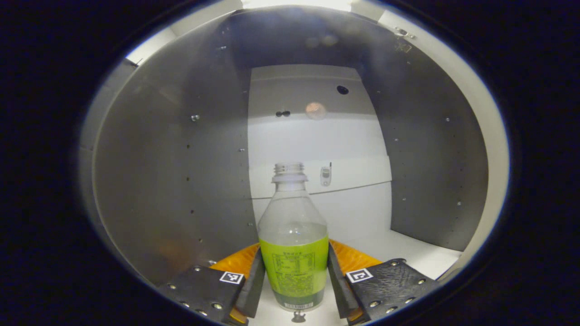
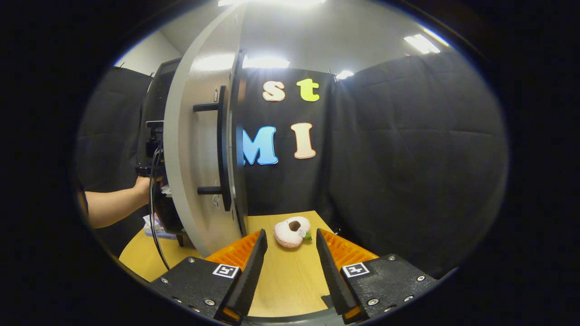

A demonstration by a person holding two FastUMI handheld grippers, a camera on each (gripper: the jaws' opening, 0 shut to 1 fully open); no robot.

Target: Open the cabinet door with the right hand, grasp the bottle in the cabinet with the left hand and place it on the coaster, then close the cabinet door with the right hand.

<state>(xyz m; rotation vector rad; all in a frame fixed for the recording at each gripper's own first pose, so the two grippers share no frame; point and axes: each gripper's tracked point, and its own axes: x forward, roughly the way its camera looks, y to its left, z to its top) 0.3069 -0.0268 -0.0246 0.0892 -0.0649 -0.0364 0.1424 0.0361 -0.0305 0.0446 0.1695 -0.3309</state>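
Note:
A clear uncapped bottle (image 1: 293,235) with a green label stands upright on the white floor of the cabinet (image 1: 172,181). My left gripper (image 1: 294,256) is inside the cabinet, open, with one finger close to each side of the bottle's label. In the right gripper view the white cabinet door (image 2: 192,149) is swung open, edge-on, its black bar handle (image 2: 222,149) facing me. My right gripper (image 2: 291,235) hovers open over the wooden table (image 2: 290,280), just right of the door, with nothing between its fingers.
A small pink round plush thing (image 2: 292,231) lies on the table beyond my right fingertips. A person's forearm (image 2: 113,206) reaches toward the cabinet from the left, with a black cable (image 2: 154,217) hanging there. Black cloth walls close off the back and right.

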